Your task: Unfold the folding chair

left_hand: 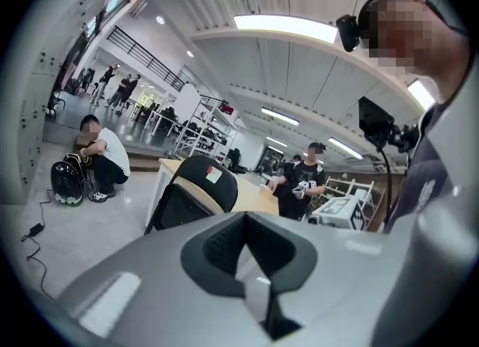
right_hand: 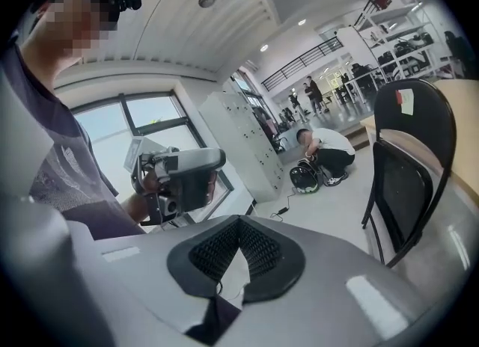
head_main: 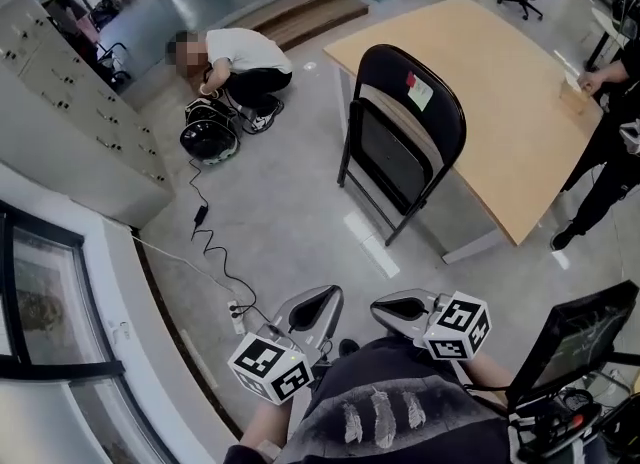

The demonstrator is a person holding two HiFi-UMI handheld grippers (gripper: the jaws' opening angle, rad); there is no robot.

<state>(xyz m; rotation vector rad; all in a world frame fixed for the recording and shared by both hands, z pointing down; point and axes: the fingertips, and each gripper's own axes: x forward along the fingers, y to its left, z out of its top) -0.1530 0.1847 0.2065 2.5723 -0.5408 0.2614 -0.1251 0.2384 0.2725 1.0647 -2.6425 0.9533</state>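
While both pairs are pinched together with nothing in them, our left tongs [head_main: 315, 304] and right tongs [head_main: 400, 308] sit low, side by side, close to our body. Out ahead on the grey floor [head_main: 290, 212], well apart from us, the black folding chair [head_main: 405, 142] stands folded up, right against the edge of the wooden bench [head_main: 500, 102].

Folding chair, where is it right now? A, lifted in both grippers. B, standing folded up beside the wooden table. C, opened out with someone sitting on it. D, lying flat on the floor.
B: the folding chair stands upright on its legs, seat tucked up against the back, next to the wooden table.
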